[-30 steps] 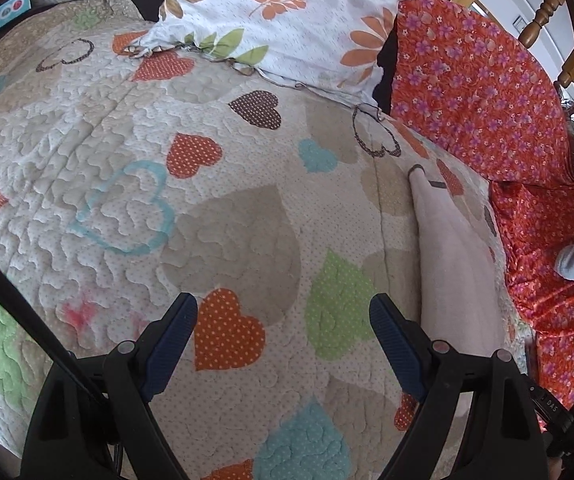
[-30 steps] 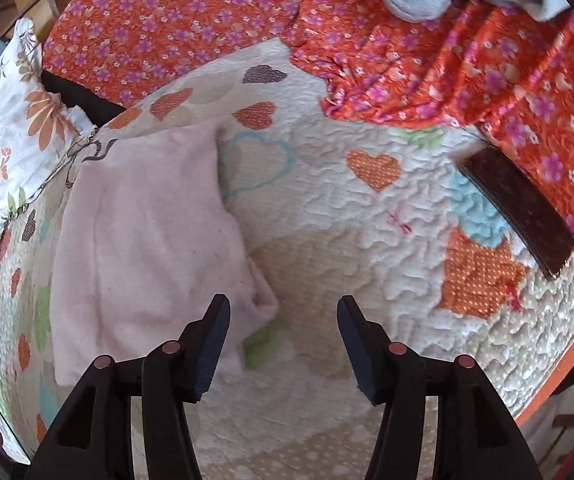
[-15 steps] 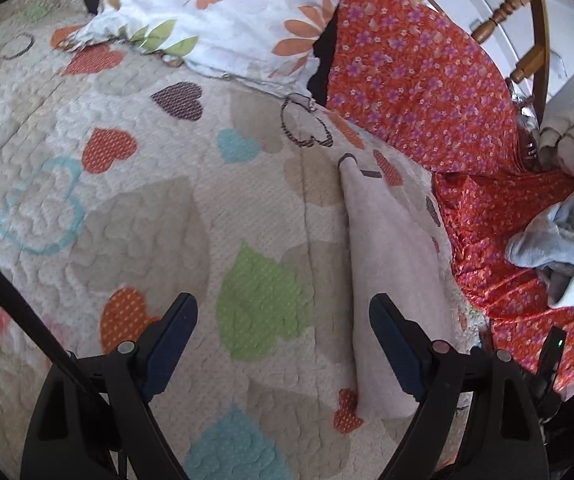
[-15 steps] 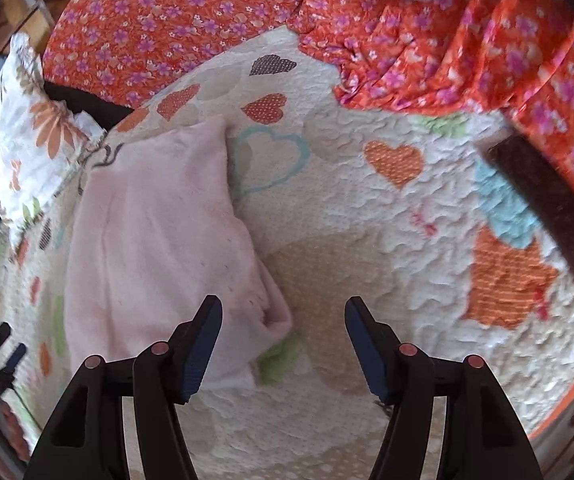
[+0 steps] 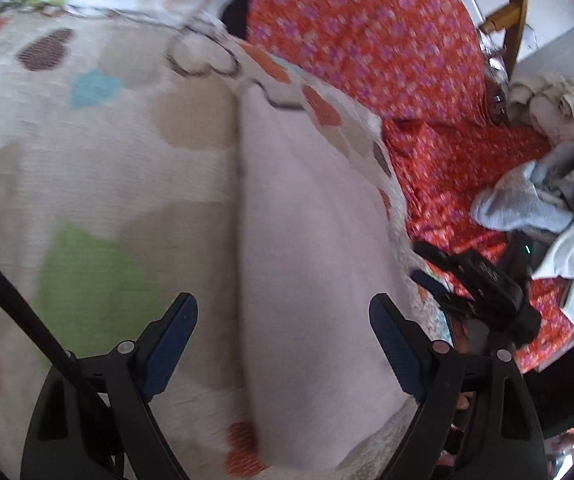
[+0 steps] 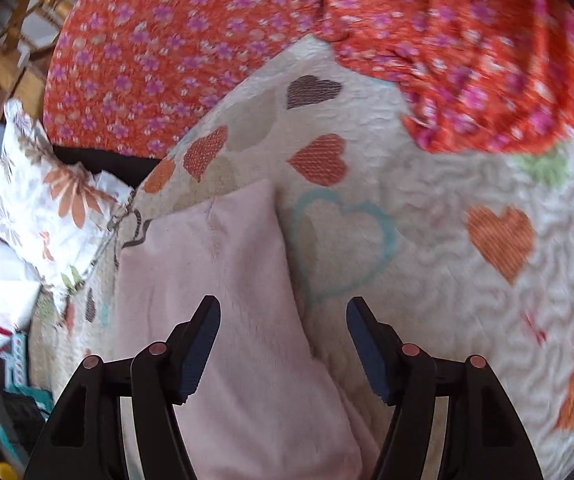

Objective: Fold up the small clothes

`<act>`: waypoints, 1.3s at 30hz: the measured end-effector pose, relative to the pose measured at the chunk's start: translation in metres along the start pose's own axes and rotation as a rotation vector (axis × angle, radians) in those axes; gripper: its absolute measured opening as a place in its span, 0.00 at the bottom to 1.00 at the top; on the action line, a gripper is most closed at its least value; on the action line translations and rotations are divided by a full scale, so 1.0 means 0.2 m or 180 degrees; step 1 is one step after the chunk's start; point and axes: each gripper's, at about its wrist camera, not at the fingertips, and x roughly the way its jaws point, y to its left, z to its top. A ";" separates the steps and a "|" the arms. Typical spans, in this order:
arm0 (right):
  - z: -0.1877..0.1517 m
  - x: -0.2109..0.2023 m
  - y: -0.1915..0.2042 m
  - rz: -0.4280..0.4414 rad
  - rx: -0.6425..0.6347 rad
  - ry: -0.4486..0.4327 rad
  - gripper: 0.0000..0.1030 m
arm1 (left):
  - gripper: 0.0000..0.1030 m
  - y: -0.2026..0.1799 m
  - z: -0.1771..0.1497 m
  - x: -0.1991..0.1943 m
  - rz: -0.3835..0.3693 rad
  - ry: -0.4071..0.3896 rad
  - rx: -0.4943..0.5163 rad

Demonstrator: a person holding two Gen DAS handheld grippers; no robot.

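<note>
- Left gripper (image 5: 283, 336) — jaws apart, above the pale pink garment (image 5: 311, 264) on the heart-patterned quilt (image 5: 87, 168).
- Right gripper (image 6: 283, 336) — jaws apart, straddling the garment's right edge.

Black tool (image 5: 283, 336), blue finger pads (image 5: 171, 344)

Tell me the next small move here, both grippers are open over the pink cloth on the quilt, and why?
Probably lower the left gripper onto the near edge of the pink cloth and close. Its jaws stand open and already straddle that cloth's left edge, which lies flat on the quilt. The right gripper is open over the cloth's other side, holding nothing.
</note>
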 end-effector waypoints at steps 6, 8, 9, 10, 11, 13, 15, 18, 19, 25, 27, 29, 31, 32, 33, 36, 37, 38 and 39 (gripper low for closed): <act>0.00 0.22 0.07 0.0328 -0.0216 0.0305 0.67 | 0.80 -0.05 -0.02 0.20 -0.0076 0.0334 0.0056; -0.03 0.29 0.12 0.0331 -0.0326 0.0425 0.45 | 0.55 -0.04 -0.02 0.22 -0.0014 0.0391 0.0061; -0.04 0.31 0.14 0.0277 -0.0358 0.0427 0.42 | 0.39 -0.05 -0.01 0.22 -0.0007 0.0391 0.0076; -0.04 0.31 0.17 0.0225 -0.0380 0.0403 0.34 | 0.35 -0.05 0.00 0.19 -0.0060 0.0391 0.0061; -0.04 0.31 0.19 0.0237 -0.0360 0.0402 0.28 | 0.32 -0.06 0.02 0.15 -0.0117 0.0358 0.0023; -0.04 0.27 0.24 0.0382 -0.0329 0.0374 0.24 | 0.31 -0.09 0.04 0.05 -0.0251 0.0242 0.0048; -0.04 0.18 0.32 0.0662 -0.0406 0.0308 0.23 | 0.31 -0.15 0.05 -0.08 -0.0237 0.0102 0.0213; -0.07 0.13 0.43 0.0747 -0.0635 0.0210 0.23 | 0.35 -0.16 0.03 -0.15 -0.0016 0.0084 0.0341; -0.08 0.15 0.45 0.0667 -0.0669 0.0218 0.25 | 0.36 -0.12 0.01 -0.13 0.0143 0.0205 0.0299; -0.11 0.25 0.36 0.0202 -0.0675 0.0404 0.34 | 0.48 0.14 -0.05 -0.06 0.0333 0.0672 -0.0262; -0.08 0.19 0.36 0.0127 -0.0717 0.0235 0.39 | 0.49 0.14 -0.05 -0.10 0.0313 0.0644 -0.0225; -0.07 0.11 0.33 0.0076 -0.0735 0.0063 0.42 | 0.51 0.14 -0.07 -0.14 0.0363 0.0584 -0.0151; -0.06 0.05 0.30 0.0119 -0.0705 0.0012 0.42 | 0.51 0.14 -0.09 -0.18 0.0376 0.0548 -0.0087; -0.06 0.02 0.29 0.0138 -0.0705 0.0002 0.42 | 0.51 0.13 -0.10 -0.20 0.0378 0.0512 -0.0046; -0.07 0.00 0.28 0.0146 -0.0722 -0.0001 0.42 | 0.51 0.12 -0.10 -0.22 0.0390 0.0477 -0.0002; -0.10 -0.05 0.28 0.0183 -0.0805 -0.0029 0.37 | 0.51 0.09 -0.13 -0.27 0.0473 0.0349 0.0164; -0.12 -0.06 0.28 0.0220 -0.0821 -0.0015 0.35 | 0.51 0.07 -0.14 -0.30 0.0482 0.0287 0.0222; -0.14 -0.07 0.27 0.0272 -0.0826 0.0008 0.32 | 0.51 0.05 -0.14 -0.31 0.0475 0.0242 0.0252; -0.15 -0.08 0.27 0.0309 -0.0825 0.0031 0.31 | 0.51 0.05 -0.14 -0.33 0.0458 0.0196 0.0279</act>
